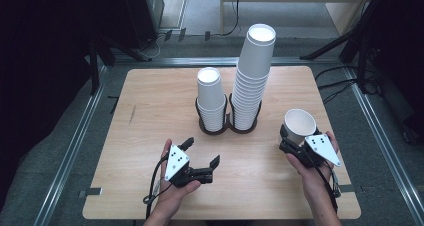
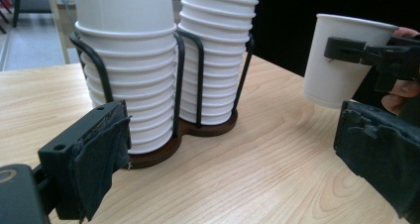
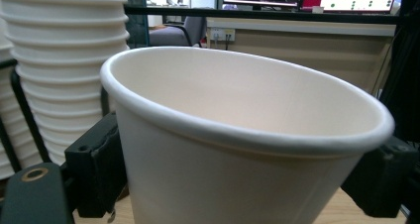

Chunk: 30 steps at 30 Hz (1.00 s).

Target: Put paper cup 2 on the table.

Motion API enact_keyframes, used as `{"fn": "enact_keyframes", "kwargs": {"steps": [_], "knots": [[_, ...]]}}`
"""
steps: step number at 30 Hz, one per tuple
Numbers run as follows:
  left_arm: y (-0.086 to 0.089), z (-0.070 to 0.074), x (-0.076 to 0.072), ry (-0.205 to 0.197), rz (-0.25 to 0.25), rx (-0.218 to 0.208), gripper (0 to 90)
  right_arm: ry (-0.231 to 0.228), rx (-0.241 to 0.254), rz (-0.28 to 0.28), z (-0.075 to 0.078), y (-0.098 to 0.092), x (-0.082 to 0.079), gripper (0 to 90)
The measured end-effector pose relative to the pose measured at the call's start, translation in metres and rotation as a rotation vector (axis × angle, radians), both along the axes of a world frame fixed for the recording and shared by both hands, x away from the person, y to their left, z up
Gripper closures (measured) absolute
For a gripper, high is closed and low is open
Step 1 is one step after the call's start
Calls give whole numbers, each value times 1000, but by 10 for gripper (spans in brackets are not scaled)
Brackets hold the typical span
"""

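The right gripper (image 1: 291,138) holds a paper cup (image 1: 300,125) between its fingers, mouth up, at 4 o'clock from the cup holder (image 1: 227,127). The left gripper (image 1: 202,153) hangs open and empty over the tabletop (image 1: 150,101). Too hard a squeeze could crumple the thin wall; a tilted set-down could tip it. The cup's base is hidden in the high view.

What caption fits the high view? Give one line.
Right gripper holds a paper cup beside two stacked-cup holders; left gripper waits open.
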<state>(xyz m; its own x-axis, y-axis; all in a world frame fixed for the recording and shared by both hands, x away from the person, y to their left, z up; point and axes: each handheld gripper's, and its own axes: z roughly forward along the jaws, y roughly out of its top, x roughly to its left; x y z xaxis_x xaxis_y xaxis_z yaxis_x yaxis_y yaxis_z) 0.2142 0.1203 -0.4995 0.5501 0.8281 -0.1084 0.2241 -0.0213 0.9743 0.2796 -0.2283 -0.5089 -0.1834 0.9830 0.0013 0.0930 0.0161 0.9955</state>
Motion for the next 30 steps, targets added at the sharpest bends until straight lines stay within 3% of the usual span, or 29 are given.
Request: {"fn": "enact_keyframes", "kwargs": {"steps": [11,20,30], "knots": [[13,-3,6,16,37,-2,14,-4,-76,-45,-22,-15,8,121],[20,-4,9,24,58,-9,14,23,-74,-99,-32,-27,13,120],[21,-7,11,33,69,-2,14,43,-77,-112,-37,-32,15,118]]}}
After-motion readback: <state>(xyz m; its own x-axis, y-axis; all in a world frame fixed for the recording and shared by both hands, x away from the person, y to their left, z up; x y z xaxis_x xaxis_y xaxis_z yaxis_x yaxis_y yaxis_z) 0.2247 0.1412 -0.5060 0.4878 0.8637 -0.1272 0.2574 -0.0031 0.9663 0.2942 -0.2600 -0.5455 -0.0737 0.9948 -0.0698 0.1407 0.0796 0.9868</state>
